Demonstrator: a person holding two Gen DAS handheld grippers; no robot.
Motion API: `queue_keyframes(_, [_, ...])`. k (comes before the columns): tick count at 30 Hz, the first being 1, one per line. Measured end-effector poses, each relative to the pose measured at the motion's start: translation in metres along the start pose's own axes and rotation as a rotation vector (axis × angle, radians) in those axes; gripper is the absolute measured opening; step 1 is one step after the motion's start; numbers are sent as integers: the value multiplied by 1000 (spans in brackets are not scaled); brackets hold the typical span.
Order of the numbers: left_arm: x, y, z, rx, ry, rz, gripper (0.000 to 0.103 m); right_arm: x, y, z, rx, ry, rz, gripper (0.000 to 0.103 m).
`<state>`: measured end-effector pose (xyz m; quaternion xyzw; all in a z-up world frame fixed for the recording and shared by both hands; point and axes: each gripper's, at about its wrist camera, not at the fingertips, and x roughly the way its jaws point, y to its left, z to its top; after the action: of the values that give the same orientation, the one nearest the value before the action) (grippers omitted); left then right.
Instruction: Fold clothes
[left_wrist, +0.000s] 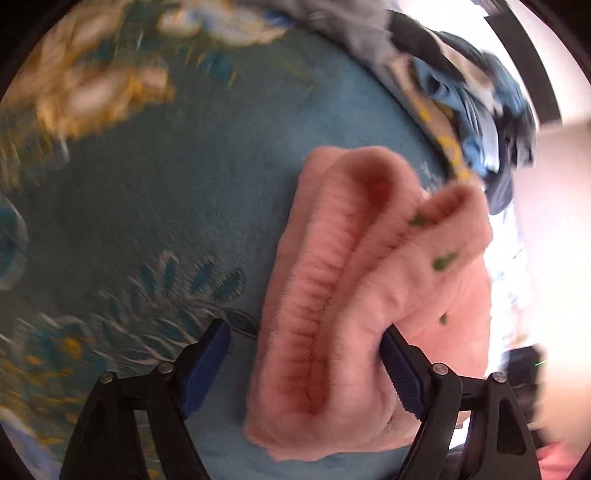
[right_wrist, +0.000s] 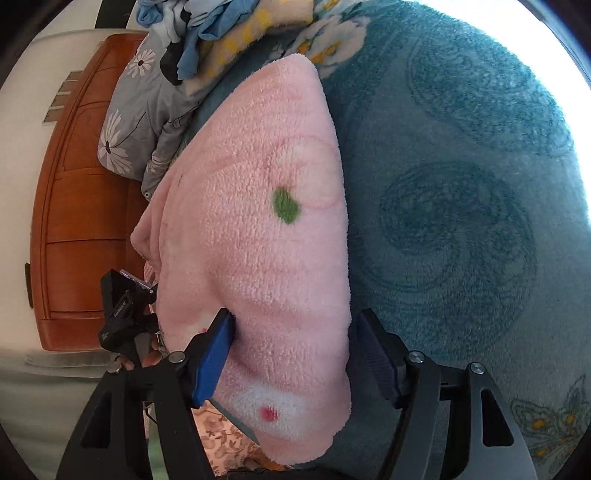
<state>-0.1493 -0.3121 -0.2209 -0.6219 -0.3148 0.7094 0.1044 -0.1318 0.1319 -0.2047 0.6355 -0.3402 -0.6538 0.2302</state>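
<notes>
As the pink fleece garment (right_wrist: 258, 236) lay folded on the teal blanket (right_wrist: 461, 221), running lengthwise away from both tongs, the left tongs (left_wrist: 306, 369) and right tongs (right_wrist: 295, 358) stood wide around its near end, pads apparently not gripping

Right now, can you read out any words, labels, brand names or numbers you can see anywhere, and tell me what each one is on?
Small white lettering on the other hand-held gripper, seen in the right wrist view: too small to read.
Pink fleece garment: green and red spots only, no text.
Teal blanket: woven patterns, no text.
Pile of clothes: no readable text.
Left wrist view: blurred, nothing legible.
</notes>
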Motion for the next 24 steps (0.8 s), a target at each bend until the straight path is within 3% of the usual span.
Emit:
queue_keyframes(3, [2,9,-2,-28,-6,-48,88,4,-1,4,-2,8,8,69])
queue_keyframes(6, [0,2,-6,-9,-14,-44,82,4,2,6,-8,10,19,66])
queue_keyframes(7, [0,-1,-7,0,-16,-48,68,4,4,6,-11,10,24,53])
queue_keyframes(8, [-1,-4,-9,-1,-20,-61,61,2,7,7,-10,8,32,40])
queue_keyframes(11, [-4,-20,-16,31,-53,-24,48,-4,20,10,-24,-4,12,23])
queue_keyframes(13, [-7,-27,-18,41,-68,-3,41,-13,32,12,-51,-24,8,19])
queue_keyframes(17, [-16,-57,-31,86,-90,-31,37,-50,44,16,-102,-76,10,17])
queue_keyframes(24, [8,-186,-48,305,-35,-102,37,-162,18,17,-162,-187,-53,17])
